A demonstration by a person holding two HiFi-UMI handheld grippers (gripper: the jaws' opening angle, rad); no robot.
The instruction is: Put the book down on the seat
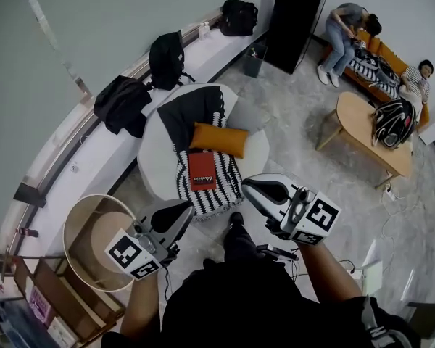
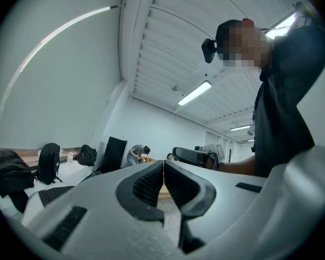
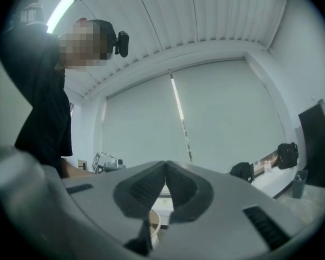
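A red book (image 1: pixel 201 171) lies flat on the black-and-white striped blanket (image 1: pixel 228 187) that covers the round white seat (image 1: pixel 154 162), just in front of an orange cushion (image 1: pixel 219 138). My left gripper (image 1: pixel 188 207) hangs below and left of the book, shut and empty. At the book's right, my right gripper (image 1: pixel 248 185) is also shut with nothing in it. Neither one touches the book. In the left gripper view the left gripper (image 2: pixel 163 164) points level across the room with its pads pressed together. In the right gripper view the right gripper (image 3: pixel 166 164) faces the window blind, pads together.
A round basket-like side table (image 1: pixel 87 239) stands at my left. Black bags (image 1: pixel 167 58) and a jacket (image 1: pixel 123 104) lie on the window ledge. A wooden coffee table (image 1: pixel 362 133), a black cabinet (image 1: pixel 296 22) and people on an orange sofa (image 1: pixel 384 56) are at the far right.
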